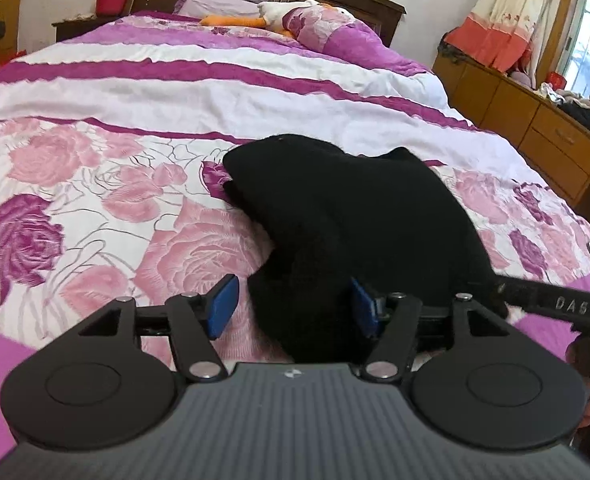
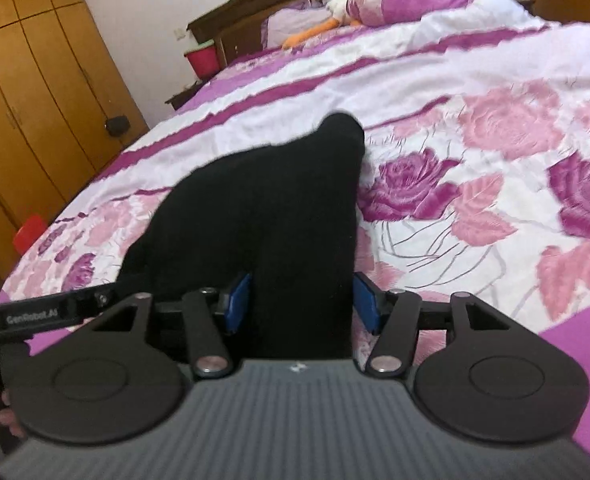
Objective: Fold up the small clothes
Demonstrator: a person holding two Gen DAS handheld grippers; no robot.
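L gripper (image 1: pixel 295 306): jaws half open, black cloth (image 1: pixel 347 220) running between them, left pad clear of it, so no real pinch. Cloth lies on the bed (image 1: pixel 95 200), near edge lifted toward both tools. R gripper (image 2: pixel 301 300): also half open, cloth fills the gap; can't tell if pads bite. To fold well, I'd say: re-pinch both corners evenly, lift together, keep edge taut, lay it over square w/o bunching.

Near hem of the black garment (image 1: pixel 347 216) hidden behind both gripper bodies.
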